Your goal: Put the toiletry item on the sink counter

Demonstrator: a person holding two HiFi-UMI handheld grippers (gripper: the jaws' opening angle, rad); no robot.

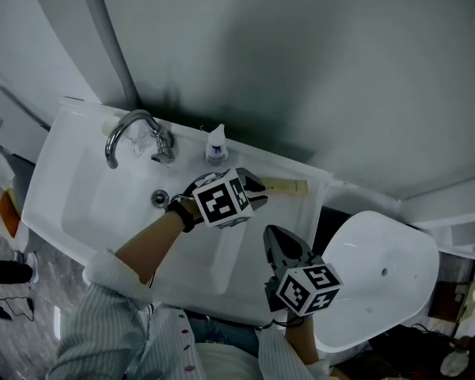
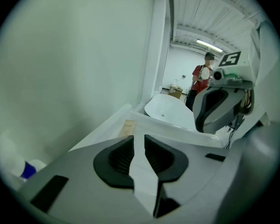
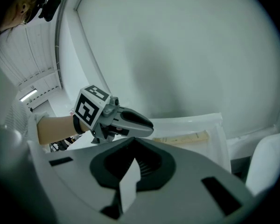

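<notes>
**Box down on the counter ledge, both grippers empty**

The toiletry item, a long flat tan box (image 1: 285, 186), lies flat along the back ledge of the sink counter (image 1: 241, 252), to the right of the basin and close to the wall. Lying flat there, it looks unlikely to tip or slide into the bowl. By that lie, the placing itself looks done.

The left gripper (image 1: 257, 190) points along the ledge at the box's near end, just beside it; whether the tips touch it cannot be told. In the left gripper view its jaws stand a little apart, with only bare white counter showing in the gap. The box (image 2: 128, 126) lies beyond the tips, not between the pads. That fits a released grip lined up with the box's length.

The right gripper (image 1: 271, 233) hangs nearer the person, over the counter's front right, apart from the box. Its own view shows the jaws drawn together on nothing. It seems merely held out of the way.

Behind the basin stand the faucet (image 1: 131, 131) and a small blue-labelled bottle (image 1: 216, 145), so the ledge beside them is a natural spot for toiletries.
</notes>
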